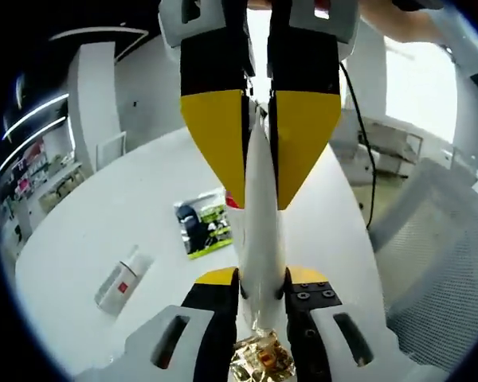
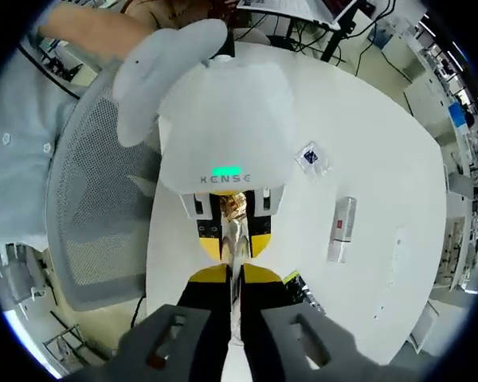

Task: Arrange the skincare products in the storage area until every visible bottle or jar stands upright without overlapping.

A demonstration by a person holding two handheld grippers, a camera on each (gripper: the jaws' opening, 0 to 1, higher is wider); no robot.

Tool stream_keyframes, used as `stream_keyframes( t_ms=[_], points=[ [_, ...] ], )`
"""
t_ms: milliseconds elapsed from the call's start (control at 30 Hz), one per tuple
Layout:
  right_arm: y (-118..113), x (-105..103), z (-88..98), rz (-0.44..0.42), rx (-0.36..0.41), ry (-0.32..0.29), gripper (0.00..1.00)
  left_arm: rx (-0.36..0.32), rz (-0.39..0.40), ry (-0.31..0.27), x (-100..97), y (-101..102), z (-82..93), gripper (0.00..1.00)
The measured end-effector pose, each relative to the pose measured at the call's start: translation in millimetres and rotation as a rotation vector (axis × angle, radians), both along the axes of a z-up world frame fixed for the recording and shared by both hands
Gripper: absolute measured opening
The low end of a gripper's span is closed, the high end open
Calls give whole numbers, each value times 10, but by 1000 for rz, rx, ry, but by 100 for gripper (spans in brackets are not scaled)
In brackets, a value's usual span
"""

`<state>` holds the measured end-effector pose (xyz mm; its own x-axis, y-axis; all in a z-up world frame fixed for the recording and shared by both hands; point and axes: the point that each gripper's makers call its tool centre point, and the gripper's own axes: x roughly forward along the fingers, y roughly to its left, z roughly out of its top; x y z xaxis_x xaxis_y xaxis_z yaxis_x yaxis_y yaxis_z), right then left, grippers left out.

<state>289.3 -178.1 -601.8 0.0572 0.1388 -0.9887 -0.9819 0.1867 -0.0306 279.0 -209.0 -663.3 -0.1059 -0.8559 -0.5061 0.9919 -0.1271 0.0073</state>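
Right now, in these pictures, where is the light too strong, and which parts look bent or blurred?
Left gripper view: window overexposed; white tube bright, sharp; table edge bowed by fisheye. Right gripper view: table evenly lit, mesh chair curved; left gripper close, slightly soft.

The left gripper view looks steeply down along its jaws at the round white table [image 1: 103,223], close above it. The right gripper view faces the opposite way from higher up. Both share the tabletop and a boxed tube [image 1: 123,278] [image 2: 342,229].

Gold cap [image 1: 260,360] of the white tube [image 1: 260,239] is cut off; print on the green-black packet [image 1: 202,227] is too blurred to read.
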Motion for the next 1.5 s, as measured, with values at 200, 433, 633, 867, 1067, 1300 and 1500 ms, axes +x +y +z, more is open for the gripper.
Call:
stream_keyframes(
  t_ms=[200, 433, 633, 867, 1067, 1300, 1500],
  points=[
    [90, 0, 19, 17, -15, 16, 1, 10, -10, -33, 33, 45, 4, 17],
    [125, 18, 13, 38, -30, 13, 1, 45, -5, -34, 76, 194, -75, 17],
    [73, 61, 12, 13, -34, 25, 1, 44, -14, -23, 107, 144, -72, 15],
    [21, 94, 6, -23, -18, 40, 1, 81, -41, -16, 130, 51, -79, 15],
    [-35, 69, 8, -31, -27, 43, 2, 68, -47, -17, 100, 11, -76, 15],
    [-74, 60, 6, -65, -29, 43, 2, 52, -71, -8, 75, -26, -73, 14],
    [-81, 62, 7, -79, -31, 37, 3, 43, -99, -8, 69, -32, -71, 14]
  ],
)
